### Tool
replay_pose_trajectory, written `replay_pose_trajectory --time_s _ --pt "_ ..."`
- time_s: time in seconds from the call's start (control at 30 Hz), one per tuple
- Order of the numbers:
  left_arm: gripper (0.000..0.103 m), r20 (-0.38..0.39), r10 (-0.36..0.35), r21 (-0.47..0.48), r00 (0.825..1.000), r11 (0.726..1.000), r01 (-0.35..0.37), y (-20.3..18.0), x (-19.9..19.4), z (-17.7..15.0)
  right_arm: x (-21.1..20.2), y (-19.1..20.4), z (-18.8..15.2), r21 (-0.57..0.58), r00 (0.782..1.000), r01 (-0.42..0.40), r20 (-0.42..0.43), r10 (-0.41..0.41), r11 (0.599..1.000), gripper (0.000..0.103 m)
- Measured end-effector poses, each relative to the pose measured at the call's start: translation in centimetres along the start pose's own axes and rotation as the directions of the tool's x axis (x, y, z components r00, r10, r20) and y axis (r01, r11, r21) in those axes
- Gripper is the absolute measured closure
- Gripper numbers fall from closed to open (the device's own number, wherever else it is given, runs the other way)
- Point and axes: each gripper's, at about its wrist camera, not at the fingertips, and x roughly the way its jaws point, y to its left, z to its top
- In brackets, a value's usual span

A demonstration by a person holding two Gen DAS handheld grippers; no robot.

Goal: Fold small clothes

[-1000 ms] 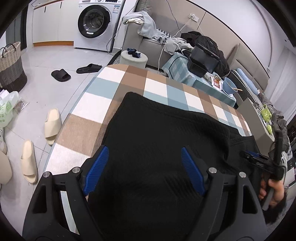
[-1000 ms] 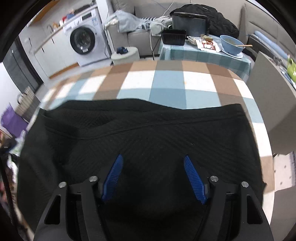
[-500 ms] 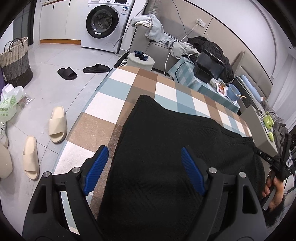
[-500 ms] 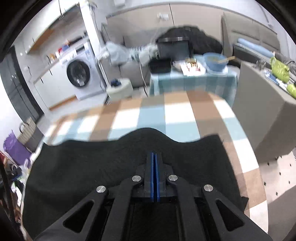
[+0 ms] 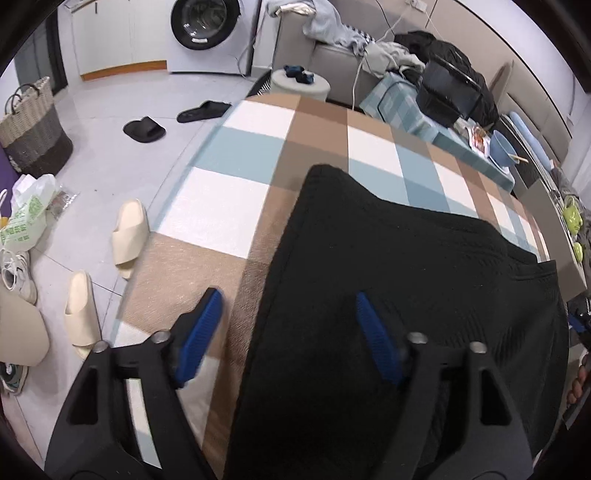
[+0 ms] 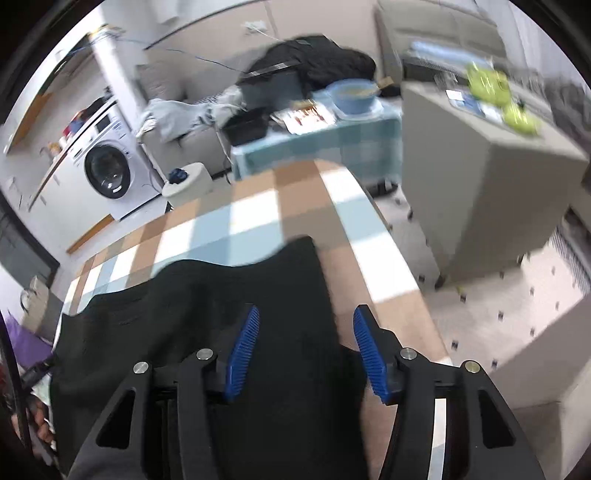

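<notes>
A black knit garment point(image 5: 406, 266) lies flat on the checked tablecloth point(image 5: 229, 206). My left gripper point(image 5: 287, 297) hangs over the garment's left edge, one blue pad over the cloth and one over the fabric. Its jaws are closing, with the garment's edge between them and neither pad pressing on it. In the right wrist view, my right gripper point(image 6: 307, 312) straddles the right edge of the garment point(image 6: 221, 295), with bare tablecloth point(image 6: 251, 218) under its right pad. Those jaws are opening and grip nothing.
Cream slippers point(image 5: 129, 232) and black slippers point(image 5: 144, 129) lie on the floor left of the table, near a woven basket point(image 5: 33, 136). A washing machine point(image 5: 207, 26) and a cluttered sofa stand behind. A grey cabinet point(image 6: 480, 166) stands close to the table's right side.
The left gripper slid left to the garment's left edge and its jaws narrowed. The right gripper shut, then opened again while it rolled and moved right to the garment's right edge.
</notes>
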Motion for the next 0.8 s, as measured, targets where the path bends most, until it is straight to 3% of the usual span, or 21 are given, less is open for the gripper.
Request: replay_pose_trajectory --time_s 0.1,0.17,0.2,0.27,0.33,0.37,0.5,0.57,0.63,0.7,0.8 --pt "0.084 0.004 -0.049 -0.001 0.999 0.999 0.049 -0.1 0.4 0.5 1.8 -1.1 -0.1 0.04 0.997 -0.052 -0.051 0.054 0.998 0.048" --pt "0.094 0.041 -0.044 -0.006 0.998 0.999 0.044 0.0 -0.2 0.6 3.0 -1.0 0.0 0.037 0.998 -0.042 -0.051 0.044 0.998 0.048" --pt "0.094 0.068 -0.058 -0.005 0.996 0.998 0.059 0.0 -0.8 0.6 3.4 -0.8 0.2 0.034 0.998 -0.035 -0.051 0.036 0.999 0.049" --pt "0.095 0.126 -0.082 -0.011 0.989 0.996 0.084 0.2 -2.2 0.4 4.0 -0.4 0.6 0.017 0.999 -0.025 -0.044 0.026 1.0 0.067" --pt "0.097 0.188 -0.099 -0.017 0.977 0.994 0.104 0.4 -3.8 0.1 4.6 0.2 0.9 -0.007 0.999 -0.015 -0.048 0.014 1.0 0.095" --pt "0.098 0.219 -0.106 -0.021 0.97 0.993 0.113 0.6 -4.7 0.0 4.5 0.5 1.0 -0.027 0.999 -0.028 -0.039 0.027 0.999 0.097" --pt "0.099 0.282 -0.1 -0.063 0.954 0.991 0.122 2.0 -6.8 0.0 1.0 0.4 1.1 -0.062 0.98 -0.131 0.14 0.138 0.989 0.098" --pt "0.103 0.271 -0.07 -0.088 0.96 0.991 0.097 2.8 -6.6 0.2 -0.1 -0.7 1.3 -0.008 0.975 -0.118 0.19 0.117 0.993 0.098" --pt "0.103 0.266 -0.016 -0.121 0.964 0.991 0.05 3.9 -6.6 0.0 0.4 -1.5 1.8 0.036 0.981 -0.088 0.178 0.081 0.995 0.098" --pt "0.103 0.244 -0.034 -0.155 0.969 0.985 0.073 5.0 -6.4 -0.1 1.0 -2.1 1.9 0.083 0.986 -0.039 0.168 0.025 0.996 0.097" --pt "0.103 0.217 -0.045 -0.161 0.975 0.984 0.081 5.6 -6.3 -0.7 2.1 -2.9 1.9 0.129 0.995 0.02 0.089 -0.032 0.991 0.082"
